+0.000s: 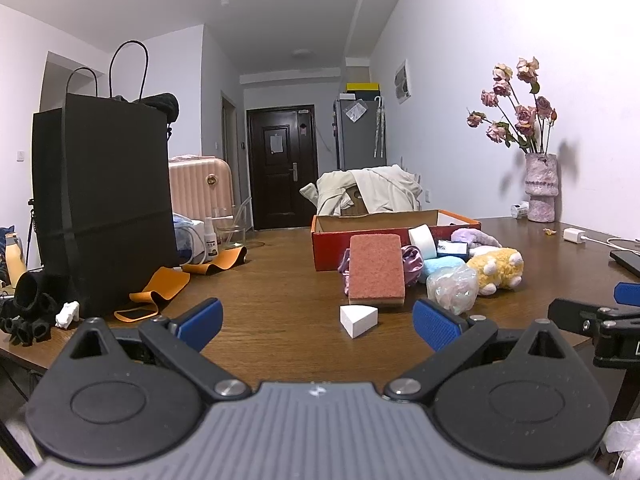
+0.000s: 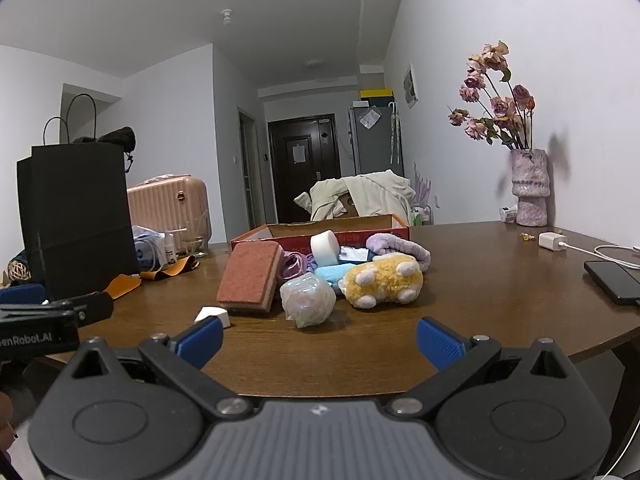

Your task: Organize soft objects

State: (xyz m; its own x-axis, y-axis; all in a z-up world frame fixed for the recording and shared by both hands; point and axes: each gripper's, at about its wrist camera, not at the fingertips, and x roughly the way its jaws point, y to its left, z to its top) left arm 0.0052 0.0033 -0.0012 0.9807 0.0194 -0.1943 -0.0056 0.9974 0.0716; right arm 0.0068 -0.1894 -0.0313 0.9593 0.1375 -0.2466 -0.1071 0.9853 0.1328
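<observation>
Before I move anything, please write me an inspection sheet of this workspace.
Surface: brown wooden table, glossy.
Job's things: scrub sponge, yellow plush, crinkled plastic ball, white wedge, foam roll, purple and blue cloths, piled before the open red box.
Clutter: black bag, orange strips, bottles, vase, phone.
Grippers: left gripper and right gripper open, holding nothing.
Cables: white charger with cable.
Surroundings: pink suitcase, dark door, fridge, draped clothes.
</observation>
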